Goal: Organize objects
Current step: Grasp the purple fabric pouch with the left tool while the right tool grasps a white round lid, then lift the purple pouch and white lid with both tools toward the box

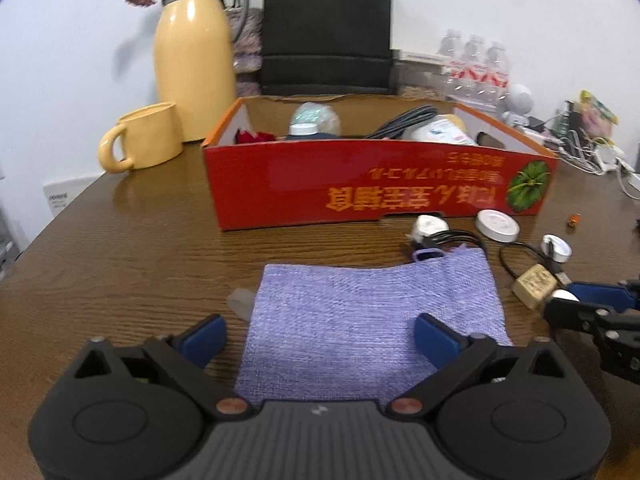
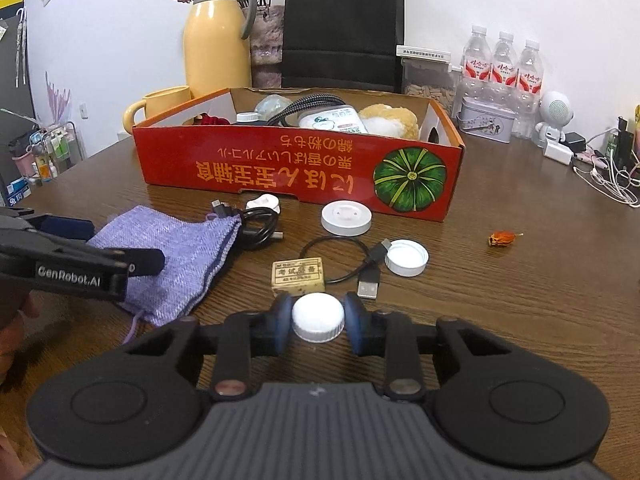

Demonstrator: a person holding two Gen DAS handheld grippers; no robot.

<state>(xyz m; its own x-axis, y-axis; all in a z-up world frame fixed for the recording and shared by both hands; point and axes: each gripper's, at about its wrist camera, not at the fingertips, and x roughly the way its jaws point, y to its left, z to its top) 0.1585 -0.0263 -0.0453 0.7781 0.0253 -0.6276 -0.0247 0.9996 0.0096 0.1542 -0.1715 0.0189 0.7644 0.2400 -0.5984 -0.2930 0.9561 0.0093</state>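
Observation:
My right gripper (image 2: 318, 320) is shut on a white bottle cap (image 2: 318, 318), both blue pads pressing its sides just above the wooden table (image 2: 500, 312). Ahead of it lie a beige eraser (image 2: 298, 276), a short black USB cable (image 2: 360, 268), a second white cap (image 2: 406, 257) and a white round disc (image 2: 346, 218). My left gripper (image 1: 320, 326) stands open over a purple knitted pouch (image 1: 372, 312), one finger on each side, not touching it. A coiled black cable (image 2: 256, 224) lies at the pouch's mouth. The red cardboard box (image 1: 360, 184) behind holds several items.
A yellow thermos (image 1: 194, 56) and yellow mug (image 1: 146, 136) stand left of the box, a black paper bag (image 1: 326, 28) behind it. Water bottles (image 2: 504, 68), a tin (image 2: 486, 120) and loose chargers (image 2: 600, 168) crowd the right. A small orange scrap (image 2: 502, 238) lies on the table.

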